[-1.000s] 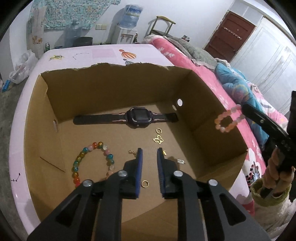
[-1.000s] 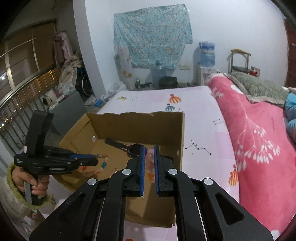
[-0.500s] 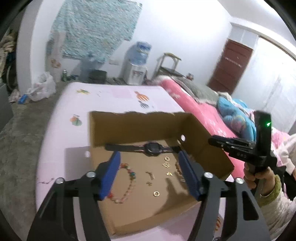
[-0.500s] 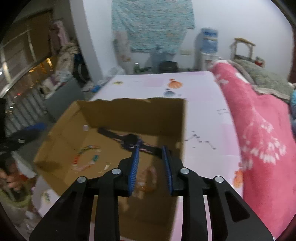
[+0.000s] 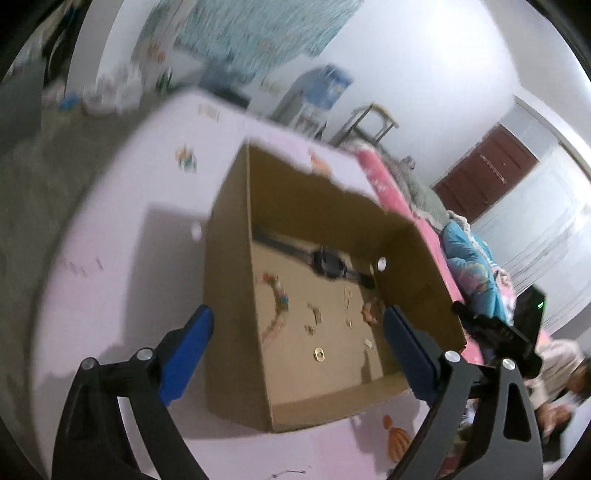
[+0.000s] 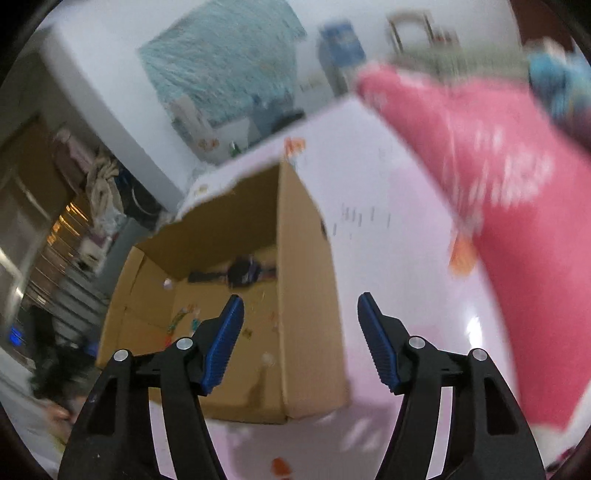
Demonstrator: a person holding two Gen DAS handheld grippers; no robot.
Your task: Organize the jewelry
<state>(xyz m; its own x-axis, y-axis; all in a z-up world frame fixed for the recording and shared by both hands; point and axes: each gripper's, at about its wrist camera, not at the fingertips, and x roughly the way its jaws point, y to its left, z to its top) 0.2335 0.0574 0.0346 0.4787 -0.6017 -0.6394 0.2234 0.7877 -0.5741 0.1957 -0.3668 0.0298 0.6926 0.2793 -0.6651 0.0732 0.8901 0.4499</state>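
Left gripper [image 5: 297, 339]: jaws opening, standing wide, nothing between blue pads [image 5: 186, 358], pointing downward, rolled to one side. Right gripper [image 6: 300, 338]: jaws opening, nothing gripped, pointing downward, tilted. Right gripper also showing at right edge of left wrist view, hand blurred beneath.

Dim, cool indoor light, heavy motion blur across both fisheye views, far wall hanging [image 5: 251, 33] and pink blanket [image 6: 517, 192] smeared, dark curved corners, soft shadow left of the cardboard box [image 5: 229, 295], glare on the pale tabletop [image 6: 476, 325]
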